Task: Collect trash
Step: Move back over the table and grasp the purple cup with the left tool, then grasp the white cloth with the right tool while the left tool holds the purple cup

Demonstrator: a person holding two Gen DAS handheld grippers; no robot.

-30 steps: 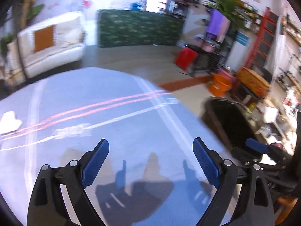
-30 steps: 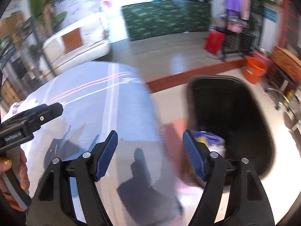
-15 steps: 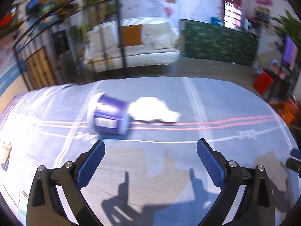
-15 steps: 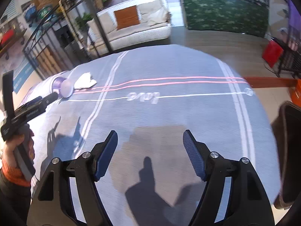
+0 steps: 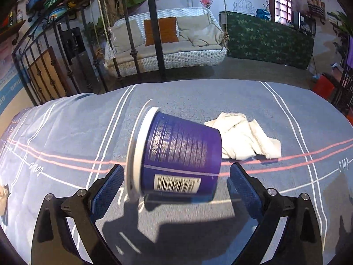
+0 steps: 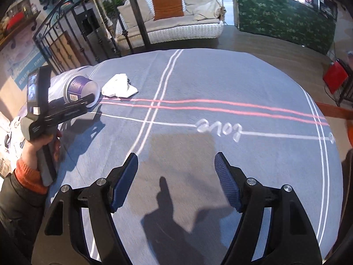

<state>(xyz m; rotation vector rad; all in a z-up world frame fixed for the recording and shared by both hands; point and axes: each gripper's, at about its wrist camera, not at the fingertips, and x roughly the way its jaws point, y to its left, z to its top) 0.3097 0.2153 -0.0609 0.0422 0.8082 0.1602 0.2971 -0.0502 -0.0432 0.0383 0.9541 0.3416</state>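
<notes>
A purple tub with a white rim and barcode (image 5: 181,154) lies on its side on the blue tablecloth (image 5: 264,110). My left gripper (image 5: 176,183) is open, its jaws standing either side of the tub, not closed on it. A crumpled white tissue (image 5: 240,139) lies just right of the tub. In the right wrist view the tub (image 6: 80,89) and tissue (image 6: 119,86) sit at the far left, with the left gripper (image 6: 88,101) at the tub. My right gripper (image 6: 176,176) is open and empty above the cloth's middle.
The round table (image 6: 220,77) carries striped cloth with "love" lettering (image 6: 218,129). A black metal rack (image 5: 55,55) and swing sofa (image 5: 167,42) stand beyond the far edge. A red box (image 6: 334,75) is on the floor at right.
My left gripper swung from the bin side to the tub and closed in until the tub sits between its jaws. My right gripper swung left from the bin to over the table.
</notes>
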